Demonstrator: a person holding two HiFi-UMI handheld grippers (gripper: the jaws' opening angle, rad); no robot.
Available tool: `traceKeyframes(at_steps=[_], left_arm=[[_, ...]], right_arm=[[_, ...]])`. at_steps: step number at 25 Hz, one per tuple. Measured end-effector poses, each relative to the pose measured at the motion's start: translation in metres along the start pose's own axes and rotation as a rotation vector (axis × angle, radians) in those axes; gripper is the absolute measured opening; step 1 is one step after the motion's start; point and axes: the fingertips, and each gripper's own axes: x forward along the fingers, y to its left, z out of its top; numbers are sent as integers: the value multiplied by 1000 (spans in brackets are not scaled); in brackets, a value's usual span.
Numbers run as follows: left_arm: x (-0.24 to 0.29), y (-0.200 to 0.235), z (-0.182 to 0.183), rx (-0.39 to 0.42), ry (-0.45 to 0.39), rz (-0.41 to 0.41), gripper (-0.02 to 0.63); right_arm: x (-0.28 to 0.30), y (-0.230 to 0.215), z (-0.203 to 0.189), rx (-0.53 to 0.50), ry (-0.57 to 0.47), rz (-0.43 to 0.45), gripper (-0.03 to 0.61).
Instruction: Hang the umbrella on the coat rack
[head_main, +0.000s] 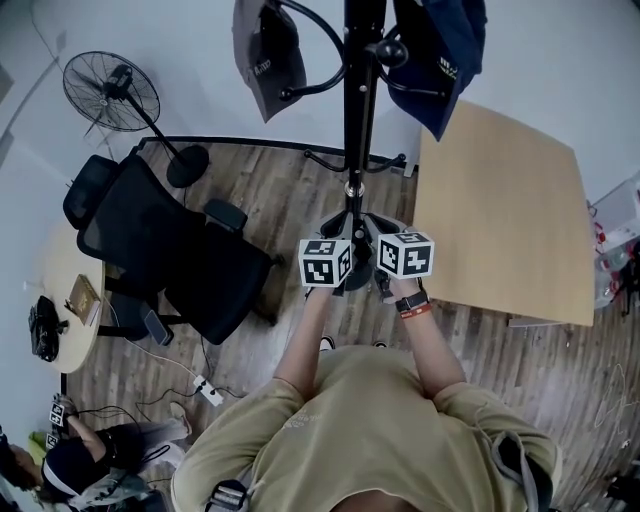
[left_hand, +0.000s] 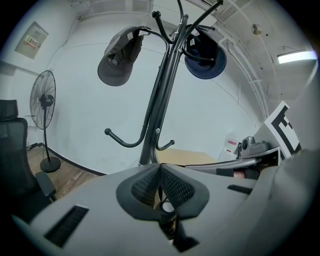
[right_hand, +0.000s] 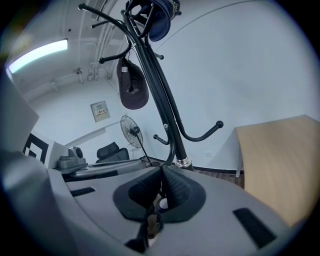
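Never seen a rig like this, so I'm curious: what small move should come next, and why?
Probably ease both grippers up toward the bare lower hook. The left gripper and right gripper are each shut on what looks like the umbrella's thin strap, the coat rack stands right ahead, and caps hang on upper hooks.

Grey cap (left_hand: 118, 60) and navy cap (left_hand: 205, 57) crowd the upper hooks (left_hand: 156, 17); the lower hook (left_hand: 120, 142) seems free.

Both arms stretch toward 12 o'clock, left forearm (head_main: 303, 345) and right forearm (head_main: 432, 348) angling in so the grippers sit side by side. Left gripper (left_hand: 160, 167) jaws are pressed together, right gripper (right_hand: 161, 169) too.
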Motion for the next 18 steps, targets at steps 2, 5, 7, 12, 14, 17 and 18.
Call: traceKeyframes(at_steps=[2, 5, 7, 12, 14, 17, 18], left_arm=[[1, 2, -3, -2, 8, 0, 23], [2, 4, -6, -2, 20, 3, 25], [3, 4, -10, 0, 27, 1, 23], [4, 4, -19, 2, 37, 0, 25], [4, 4, -23, 3, 43, 0, 25], [3, 3, -27, -8, 33, -1, 25], [3, 3, -29, -11, 31, -1, 25]], right_arm=[[1, -1, -2, 4, 6, 1, 20], [3, -2, -5, 13, 15, 3, 20], [4, -3, -8, 17, 22, 0, 20], [3, -10, -9, 29, 2, -25, 17], [-5, -24, 1, 42, -52, -73, 15], [-22, -55, 13, 82, -101, -143, 15], [-27, -65, 13, 97, -109, -165, 15]])
